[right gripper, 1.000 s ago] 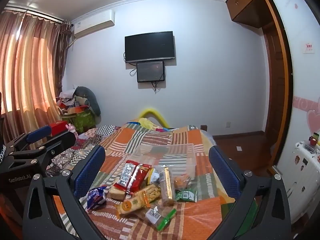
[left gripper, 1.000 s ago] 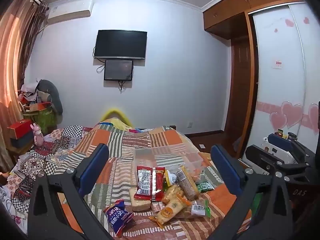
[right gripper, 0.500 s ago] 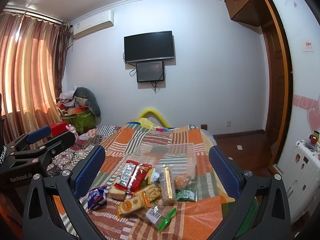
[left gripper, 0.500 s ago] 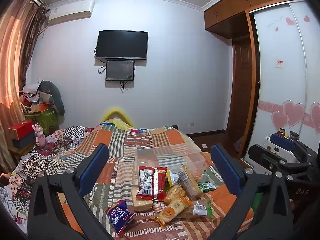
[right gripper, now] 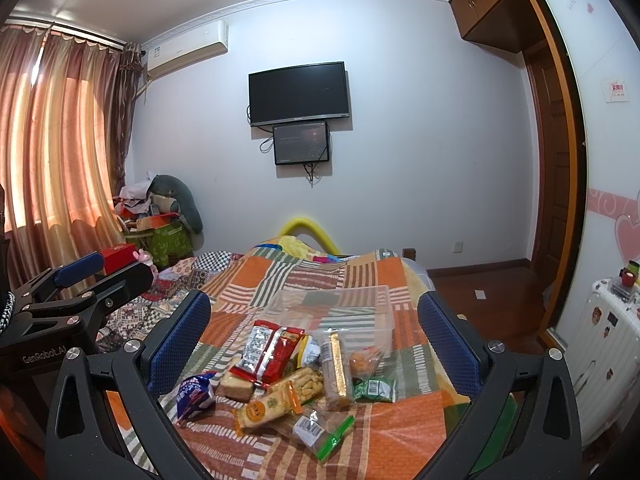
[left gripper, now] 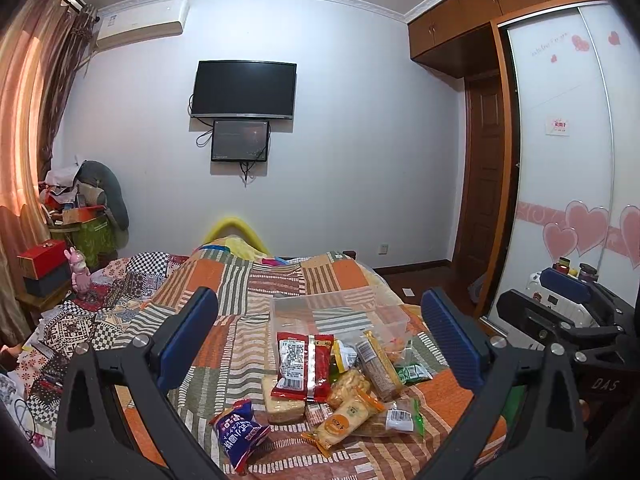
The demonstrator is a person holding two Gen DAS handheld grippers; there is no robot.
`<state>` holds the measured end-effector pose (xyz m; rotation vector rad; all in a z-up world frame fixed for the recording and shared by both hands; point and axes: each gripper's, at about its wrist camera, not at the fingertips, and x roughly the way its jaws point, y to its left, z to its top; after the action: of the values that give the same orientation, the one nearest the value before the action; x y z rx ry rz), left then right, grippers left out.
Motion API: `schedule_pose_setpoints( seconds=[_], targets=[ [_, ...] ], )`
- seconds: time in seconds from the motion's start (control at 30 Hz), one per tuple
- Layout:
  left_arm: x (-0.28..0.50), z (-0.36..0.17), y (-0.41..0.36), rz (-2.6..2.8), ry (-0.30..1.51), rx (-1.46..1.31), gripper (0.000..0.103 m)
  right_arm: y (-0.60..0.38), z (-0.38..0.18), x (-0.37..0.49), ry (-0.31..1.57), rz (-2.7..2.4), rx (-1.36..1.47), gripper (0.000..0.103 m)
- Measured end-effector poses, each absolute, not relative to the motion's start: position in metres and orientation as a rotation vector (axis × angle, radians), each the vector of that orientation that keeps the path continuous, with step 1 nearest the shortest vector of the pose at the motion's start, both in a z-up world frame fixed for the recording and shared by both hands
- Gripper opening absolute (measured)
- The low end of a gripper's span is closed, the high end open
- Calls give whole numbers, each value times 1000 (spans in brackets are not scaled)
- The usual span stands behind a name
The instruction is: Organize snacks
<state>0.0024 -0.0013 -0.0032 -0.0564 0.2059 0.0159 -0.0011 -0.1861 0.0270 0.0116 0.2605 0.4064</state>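
Snacks point(left gripper: 340, 384) on patchwork bedspread point(left gripper: 276, 280)

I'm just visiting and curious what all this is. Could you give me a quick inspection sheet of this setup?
Surface: bed with patchwork quilt, orange and striped patches.
Job's things: snack packets heaped on the quilt, among them a red packet and a blue packet; clear plastic bin just behind them, apparently empty.
Clutter: piled bags and boxes in the far left corner.
Grippers: left gripper and right gripper both open, above the snacks, holding nothing.
Cables: wires hang below the wall TV and the small screen.
Surroundings: curtains, air conditioner, wardrobe.
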Motion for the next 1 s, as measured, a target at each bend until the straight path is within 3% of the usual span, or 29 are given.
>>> schedule_pose_setpoints(
  seconds=[1.0],
  targets=[
    [1, -5, 1, 16, 202, -41, 103, -187, 23, 0, 271, 406, 13, 103]
  ],
)
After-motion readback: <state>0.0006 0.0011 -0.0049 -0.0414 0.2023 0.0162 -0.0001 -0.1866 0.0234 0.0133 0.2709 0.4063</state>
